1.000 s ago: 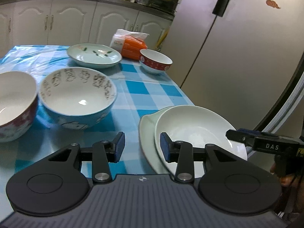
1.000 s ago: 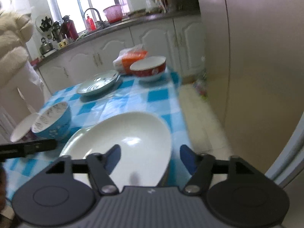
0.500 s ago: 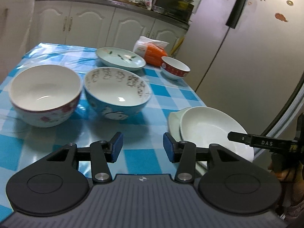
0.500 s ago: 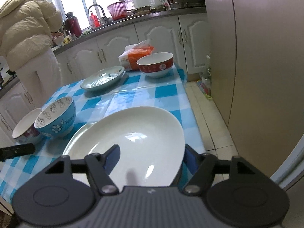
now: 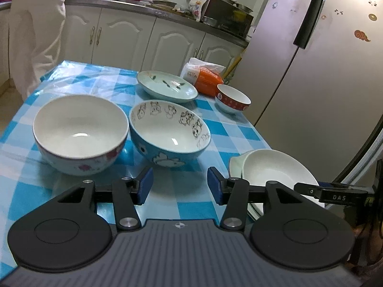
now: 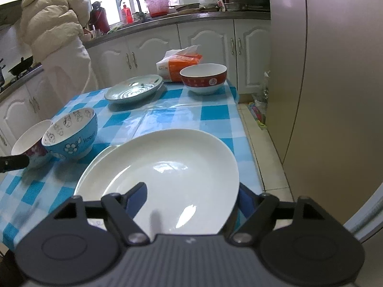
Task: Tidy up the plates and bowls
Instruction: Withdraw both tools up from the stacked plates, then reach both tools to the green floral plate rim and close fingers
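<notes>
Right gripper [image 6: 191, 197] straddles the near rim of the white plate [image 6: 167, 172], jaws just widened, pads not pressing. It lies flat, mouth up, atop another plate [image 5: 235, 165]. Left gripper [image 5: 177, 183] hangs spread, empty. At ten o'clock sits the blue bowl [image 6: 71, 138].

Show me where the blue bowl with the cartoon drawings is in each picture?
Left wrist view: the blue ceramic bowl with cartoon drawings sits centre, just beyond the left gripper.
Right wrist view: the same bowl is at the left edge, tilted.
Shared landmark: the small red-banded bowl at the table's far corner.
</notes>
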`<state>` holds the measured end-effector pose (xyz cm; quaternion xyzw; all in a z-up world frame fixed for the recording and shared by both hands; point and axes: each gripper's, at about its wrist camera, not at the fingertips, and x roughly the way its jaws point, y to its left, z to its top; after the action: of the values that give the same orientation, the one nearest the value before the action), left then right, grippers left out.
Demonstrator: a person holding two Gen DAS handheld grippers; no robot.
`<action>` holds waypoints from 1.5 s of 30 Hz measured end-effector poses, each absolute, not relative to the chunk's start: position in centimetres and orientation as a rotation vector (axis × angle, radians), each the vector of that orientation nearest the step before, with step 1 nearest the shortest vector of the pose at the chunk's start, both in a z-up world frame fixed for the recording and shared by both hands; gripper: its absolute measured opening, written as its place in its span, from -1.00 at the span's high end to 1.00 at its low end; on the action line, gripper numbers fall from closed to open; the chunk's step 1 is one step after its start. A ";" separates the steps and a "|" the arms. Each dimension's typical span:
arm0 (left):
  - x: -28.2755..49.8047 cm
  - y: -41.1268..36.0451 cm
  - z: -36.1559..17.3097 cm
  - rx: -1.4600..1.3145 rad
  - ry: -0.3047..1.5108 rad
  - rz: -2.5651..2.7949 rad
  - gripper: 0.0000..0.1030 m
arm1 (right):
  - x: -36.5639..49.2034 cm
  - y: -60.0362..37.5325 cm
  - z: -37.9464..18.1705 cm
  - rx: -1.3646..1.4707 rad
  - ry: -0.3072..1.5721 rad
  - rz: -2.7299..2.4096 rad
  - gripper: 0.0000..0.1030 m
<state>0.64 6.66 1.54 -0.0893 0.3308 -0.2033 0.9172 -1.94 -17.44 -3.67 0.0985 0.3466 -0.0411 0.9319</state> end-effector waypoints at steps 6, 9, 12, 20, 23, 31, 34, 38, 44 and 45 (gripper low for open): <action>1.7 6.5 2.8 -0.167 0.645 -0.418 -0.25 | -1.9 -19.5 -2.4 0.296 0.679 -0.114 -0.57; 2.4 6.4 3.5 -0.161 0.622 -0.420 -0.26 | -1.5 -20.1 -1.6 0.333 0.659 -0.110 -0.57; 2.7 6.4 3.9 -0.164 0.610 -0.423 -0.26 | -1.1 -20.4 -1.3 0.346 0.656 -0.103 -0.57; 2.8 5.9 3.8 -0.147 0.608 -0.433 -0.38 | -0.7 -20.2 -2.8 0.410 0.675 -0.074 -0.56; 2.9 5.8 4.0 -0.133 0.602 -0.428 -0.54 | -0.8 -19.4 -2.8 0.364 0.673 -0.089 -0.57; 4.1 5.1 4.5 -0.100 0.590 -0.410 -0.90 | 0.0 -18.0 -3.8 0.311 0.706 -0.080 -0.64; 4.9 4.9 4.9 -0.085 0.588 -0.402 -0.92 | 0.4 -17.3 -3.9 0.263 0.719 -0.053 -0.64; 6.4 4.8 5.8 -0.057 0.585 -0.374 -0.92 | 0.6 -17.8 -3.5 0.243 0.716 -0.069 -0.63; 9.6 4.2 7.5 -0.017 0.565 -0.325 -0.93 | 2.1 -19.6 -0.8 0.282 0.639 -0.076 -0.71; 10.3 4.1 7.7 -0.018 0.569 -0.322 -0.93 | 2.8 -19.8 -0.6 0.305 0.639 -0.058 -0.71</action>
<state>10.29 4.12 7.72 -0.0086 0.2793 -0.1584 0.9470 2.80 -19.85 -0.63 0.1494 0.3128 -0.0283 0.9376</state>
